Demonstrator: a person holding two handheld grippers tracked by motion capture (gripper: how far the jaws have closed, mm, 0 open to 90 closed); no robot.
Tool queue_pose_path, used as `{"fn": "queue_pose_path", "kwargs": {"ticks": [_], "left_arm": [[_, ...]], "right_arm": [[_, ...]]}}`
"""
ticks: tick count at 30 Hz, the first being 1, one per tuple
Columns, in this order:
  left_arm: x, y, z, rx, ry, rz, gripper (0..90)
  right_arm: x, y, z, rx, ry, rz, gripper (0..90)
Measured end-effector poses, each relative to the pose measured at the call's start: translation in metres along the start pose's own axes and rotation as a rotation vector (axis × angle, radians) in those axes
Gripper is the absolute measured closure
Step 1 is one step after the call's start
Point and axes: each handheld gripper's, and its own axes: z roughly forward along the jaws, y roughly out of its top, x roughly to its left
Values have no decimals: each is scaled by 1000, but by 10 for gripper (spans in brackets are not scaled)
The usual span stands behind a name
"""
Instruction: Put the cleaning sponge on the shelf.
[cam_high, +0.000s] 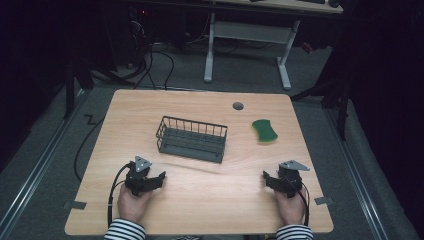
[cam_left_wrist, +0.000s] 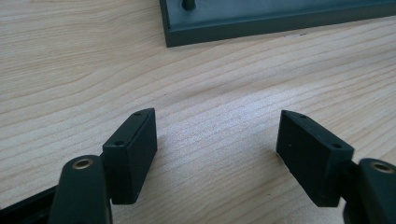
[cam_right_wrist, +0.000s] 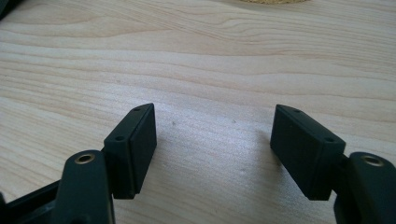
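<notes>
Both your grippers, left gripper (cam_high: 159, 178) and right gripper (cam_high: 267, 177), rest low on the bench (cam_high: 200, 200), jaws spread, empty; wire basket (cam_high: 191, 139) and green sponge (cam_high: 264, 130) lie ahead, untouched, likely awaiting a start.

Wire basket (cam_high: 192, 139) and green sponge (cam_high: 264, 130) on table (cam_high: 200, 200).

Table (cam_high: 200, 200): basket (cam_high: 191, 139), sponge (cam_high: 264, 130).

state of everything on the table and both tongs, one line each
left tongs: open, holding nothing, low over the table near its front edge
right tongs: open, holding nothing, low over the table near its front edge
wire basket: upright, looks empty, mid-table
green sponge: lying flat, right of the basket, apart from it
table: bare wood between the tongs
</notes>
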Motion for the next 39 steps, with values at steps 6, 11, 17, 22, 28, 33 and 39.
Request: {"fn": "queue_pose_path", "kwargs": {"ticks": [6, 11, 17, 22, 28, 33, 39], "left_arm": [[0, 0, 0, 1, 1, 0, 296], [0, 0, 0, 1, 4, 6, 296], [-1, 0, 0, 1, 9, 6, 305], [-1, 0, 0, 4, 13, 17, 306], [2, 0, -1, -4, -9, 3, 321], [2, -2, -5, -38, -5, -2, 359], [9, 6, -7, -6, -20, -14, 380]], "right_arm": [[0, 0, 0, 0, 1, 0, 313], [0, 0, 0, 0, 1, 0, 312], [0, 0, 0, -1, -2, 3, 312], [1, 0, 0, 2, -7, 11, 313], [1, 1, -1, 9, 0, 11, 335], [4, 3, -5, 21, 13, 19, 443], [24, 9, -6, -28, 45, -38, 474]]}}
